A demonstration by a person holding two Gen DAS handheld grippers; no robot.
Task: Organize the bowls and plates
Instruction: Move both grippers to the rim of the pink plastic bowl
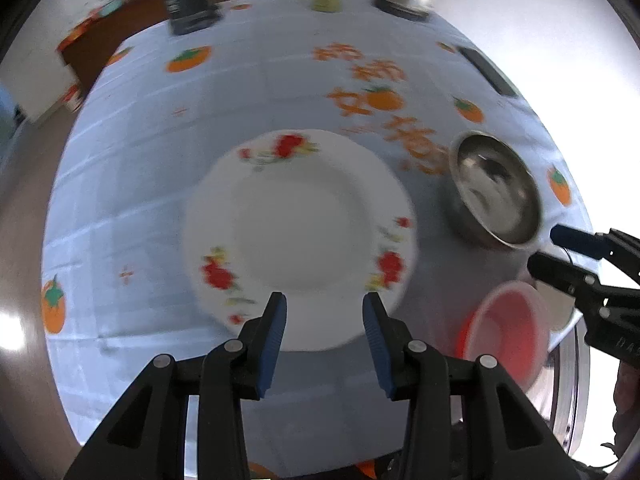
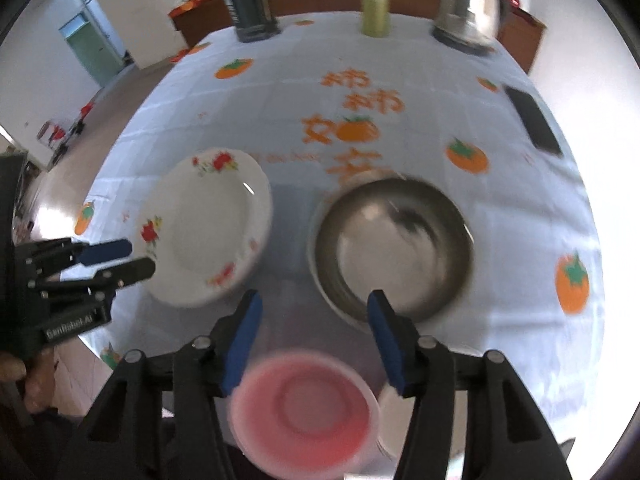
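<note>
A white plate with red flowers (image 1: 300, 232) (image 2: 208, 228) lies flat on the tablecloth. My left gripper (image 1: 325, 304) (image 2: 138, 258) hovers over its near rim, open, nothing between the pads. To the plate's right sits a steel bowl (image 1: 496, 192) (image 2: 392, 248). A pink bowl (image 1: 508, 336) (image 2: 304, 412) stands at the table's near edge. My right gripper (image 2: 316, 304) (image 1: 548, 250) hangs open above the gap between the pink and steel bowls, holding nothing. Both views are blurred.
A light tablecloth (image 2: 400, 80) with orange fruit prints covers the table. At the far edge stand a dark flask (image 2: 250, 4), a green-gold canister (image 2: 375, 0) and a steel kettle (image 2: 468, 8). A black phone (image 2: 534, 120) lies at the right. A white dish (image 2: 394, 404) sits beside the pink bowl.
</note>
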